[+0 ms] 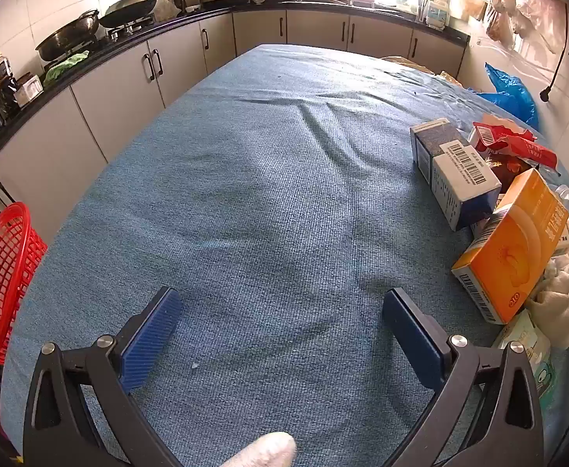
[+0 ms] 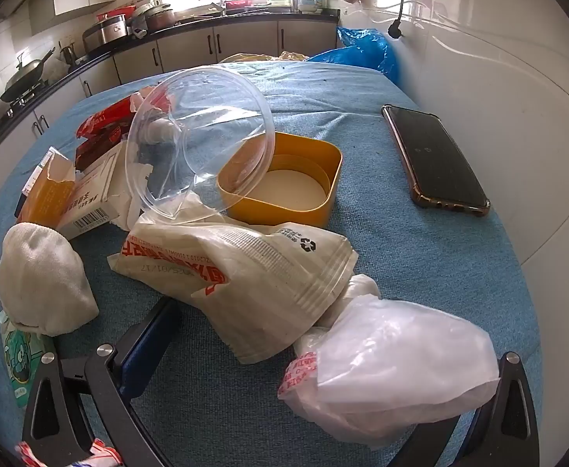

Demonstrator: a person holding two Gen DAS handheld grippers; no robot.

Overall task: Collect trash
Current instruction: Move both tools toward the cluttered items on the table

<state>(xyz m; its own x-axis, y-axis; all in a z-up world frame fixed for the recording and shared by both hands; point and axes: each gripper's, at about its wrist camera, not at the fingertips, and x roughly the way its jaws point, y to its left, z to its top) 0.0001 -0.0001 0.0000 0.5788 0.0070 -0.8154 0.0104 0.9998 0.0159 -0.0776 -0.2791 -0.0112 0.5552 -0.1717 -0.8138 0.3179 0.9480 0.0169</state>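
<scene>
A crumpled cream paper bag [image 2: 241,276] with red print lies mid-table, its long axis running ten to four o'clock. A soft white plastic bag [image 2: 393,373] sits at its five o'clock, a clear round bowl [image 2: 202,136] tilted at twelve. The right tongs [image 2: 303,350] gape wide around both bags, gripping nothing. The left tongs [image 1: 280,330] stand wide, empty, over ribbed blue cloth [image 1: 265,194]; a red mesh basket [image 1: 0,284] stands at nine.

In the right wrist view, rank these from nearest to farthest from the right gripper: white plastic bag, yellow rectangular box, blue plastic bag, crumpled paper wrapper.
1. White plastic bag: between the open right gripper fingers, on the right.
2. Crumpled paper wrapper: just beyond, centre.
3. Yellow rectangular box: mid-table, under the clear bowl.
4. Blue plastic bag: far edge, against the wall.
</scene>
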